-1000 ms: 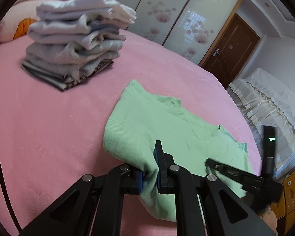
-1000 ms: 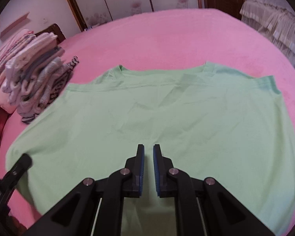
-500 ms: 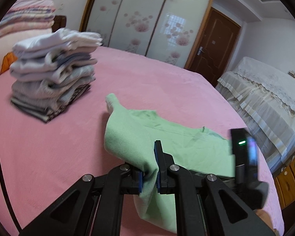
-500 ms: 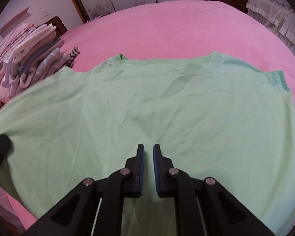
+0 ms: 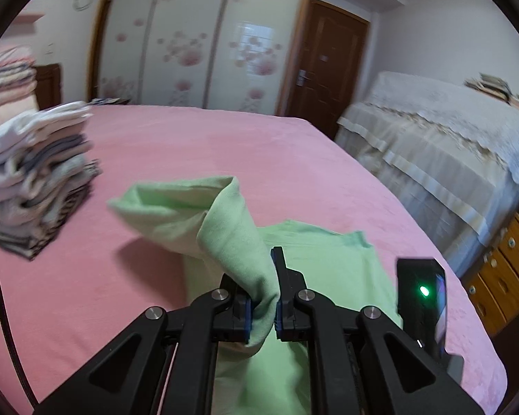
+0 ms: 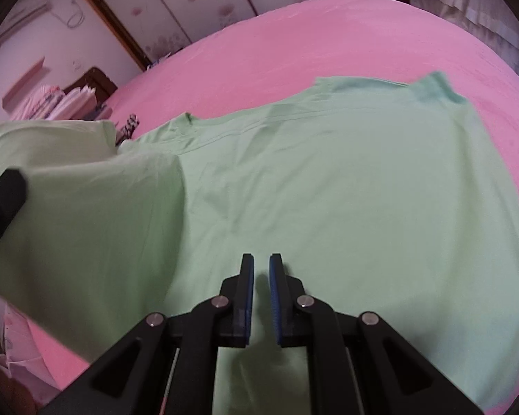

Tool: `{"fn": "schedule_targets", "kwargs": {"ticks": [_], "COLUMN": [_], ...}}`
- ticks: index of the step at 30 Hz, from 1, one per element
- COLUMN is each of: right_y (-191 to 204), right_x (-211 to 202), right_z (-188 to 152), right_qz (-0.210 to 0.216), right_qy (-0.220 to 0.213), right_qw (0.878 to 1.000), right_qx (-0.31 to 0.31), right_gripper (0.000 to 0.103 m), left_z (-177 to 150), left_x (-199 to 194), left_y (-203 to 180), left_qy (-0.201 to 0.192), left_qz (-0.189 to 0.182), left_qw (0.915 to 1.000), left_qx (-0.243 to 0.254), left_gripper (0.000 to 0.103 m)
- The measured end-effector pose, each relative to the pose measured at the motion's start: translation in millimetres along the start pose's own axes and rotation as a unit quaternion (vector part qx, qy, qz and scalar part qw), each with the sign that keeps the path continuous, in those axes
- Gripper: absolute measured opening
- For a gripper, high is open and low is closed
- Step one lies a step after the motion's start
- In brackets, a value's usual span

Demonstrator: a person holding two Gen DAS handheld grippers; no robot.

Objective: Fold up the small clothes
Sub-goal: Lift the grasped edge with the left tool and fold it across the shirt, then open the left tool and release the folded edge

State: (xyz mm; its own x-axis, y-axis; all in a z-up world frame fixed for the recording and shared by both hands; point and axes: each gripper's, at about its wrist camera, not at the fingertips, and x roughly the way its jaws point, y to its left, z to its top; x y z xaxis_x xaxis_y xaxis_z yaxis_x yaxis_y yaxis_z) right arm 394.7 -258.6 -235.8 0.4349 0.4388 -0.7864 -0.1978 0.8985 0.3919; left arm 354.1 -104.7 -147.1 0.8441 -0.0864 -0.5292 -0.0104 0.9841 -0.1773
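A light green T-shirt [image 6: 346, 180] lies spread on the pink bed [image 6: 294, 41]. My left gripper [image 5: 262, 297] is shut on the shirt's left edge [image 5: 238, 242] and holds it lifted above the bed, so that side hangs as a raised fold over the rest of the shirt. In the right wrist view the lifted part [image 6: 86, 214] shows at the left. My right gripper [image 6: 261, 294] hovers over the shirt's near hem with its jaws close together and a narrow gap between them, nothing held.
A stack of folded clothes [image 5: 34, 173] stands on the bed at the left. A second bed with a lace cover [image 5: 449, 145] stands to the right, beside a wooden drawer unit [image 5: 501, 276]. Wardrobe doors [image 5: 197, 41] line the back wall.
My left gripper has lifted the shirt's left edge up and carried it rightward over the shirt. The right gripper has stayed near the hem.
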Motion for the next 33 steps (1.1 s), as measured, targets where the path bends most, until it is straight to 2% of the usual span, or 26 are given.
{"fn": "schedule_targets", "kwargs": {"ticks": [6,10,13,16,19,21,23,24,30,33], "right_y": [-67,-107,-114,-128,-128,-128,-128,-128,-123,-113], "right_x": [-48,-74,-82,-94,-101,-103,-108,-110,-123,-128], "right_z": [-27,-46,-53,-61,-63,-62,-62,-62,-60,-58], "right_qz": [-0.007,-0.012,-0.019,-0.029,-0.062,-0.068,-0.071,-0.073,-0.071,-0.073], "right_qy": [-0.032,-0.041,-0.042,-0.04,-0.041,-0.041,-0.044,-0.047,-0.063,-0.069], "right_qw": [0.997,0.994,0.994,0.994,0.994,0.994,0.994,0.994,0.994,0.994], "right_qx": [0.067,0.1,0.101,0.095,0.075,0.069,0.065,0.064,0.056,0.039], "right_gripper": [0.009,0.009,0.009,0.006,0.008,0.008,0.008,0.008,0.007,0.007], "left_z": [-19,-48,-70,-84,-91,-92,-90,-88,-62,-45], "left_x": [23,42,53,63,70,70,67,64,31,15], "left_y": [-76,-126,-151,-157,-152,-146,-141,-138,-118,-91], "left_qy": [0.025,0.055,0.08,0.112,0.138,0.147,0.154,0.153,0.149,0.143], "left_qz": [-0.057,-0.102,-0.122,-0.128,-0.145,-0.165,-0.184,-0.191,-0.224,-0.221], "left_qw": [0.9972,0.9903,0.9833,0.9788,0.9737,0.9711,0.9685,0.9681,0.9624,0.9645], "left_qx": [0.043,0.077,0.109,0.114,0.108,0.089,0.067,0.057,0.037,0.027], "left_gripper": [0.007,0.007,0.007,0.009,0.02,0.028,0.053,0.056,0.059,0.066]}}
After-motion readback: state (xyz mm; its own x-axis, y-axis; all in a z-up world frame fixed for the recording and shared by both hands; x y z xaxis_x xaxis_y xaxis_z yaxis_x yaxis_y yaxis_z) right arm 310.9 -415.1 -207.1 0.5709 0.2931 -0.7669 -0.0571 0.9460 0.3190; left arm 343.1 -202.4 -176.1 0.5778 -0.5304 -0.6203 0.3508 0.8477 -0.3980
